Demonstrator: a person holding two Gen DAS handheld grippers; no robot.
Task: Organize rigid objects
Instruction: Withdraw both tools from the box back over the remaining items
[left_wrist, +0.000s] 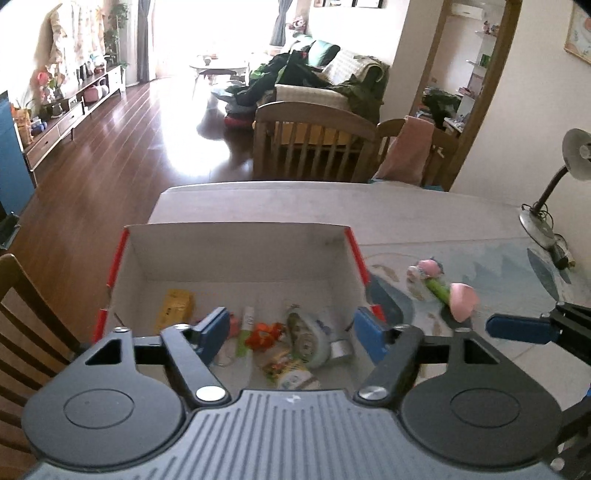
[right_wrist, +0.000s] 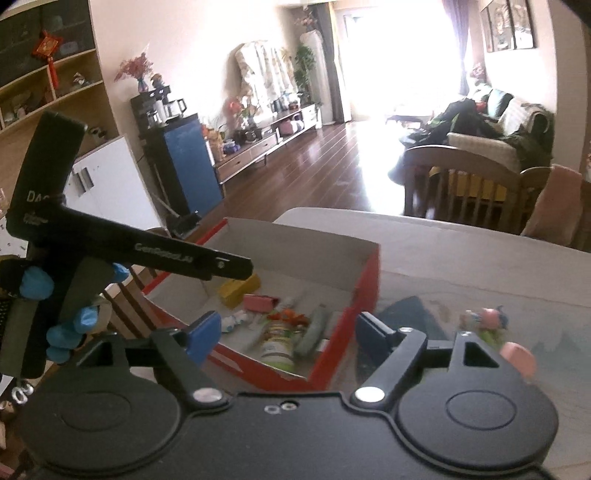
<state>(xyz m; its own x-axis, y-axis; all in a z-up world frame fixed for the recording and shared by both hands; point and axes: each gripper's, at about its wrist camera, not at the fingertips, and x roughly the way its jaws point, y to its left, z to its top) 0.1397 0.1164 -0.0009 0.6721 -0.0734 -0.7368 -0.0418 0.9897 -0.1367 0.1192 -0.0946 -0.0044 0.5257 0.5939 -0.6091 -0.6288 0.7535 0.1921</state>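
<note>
Two pink toys (left_wrist: 448, 291) beside the box (left_wrist: 236, 254)

**Red box, pastel clutter**

The box (left_wrist: 236, 254) is red outside, white inside. It holds a yellow packet (left_wrist: 175, 306) and an orange trinket (left_wrist: 263, 334). A pink-capped toy (left_wrist: 461, 301) lies on the grey, blue-patterned table (left_wrist: 424, 218).

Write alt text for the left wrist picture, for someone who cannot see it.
An open cardboard box with red sides sits on a table, holding a yellow packet, a tape roll and other small items. The left gripper hovers over it, jaws apart and empty. A pink toy lies on the table to the right.
</note>
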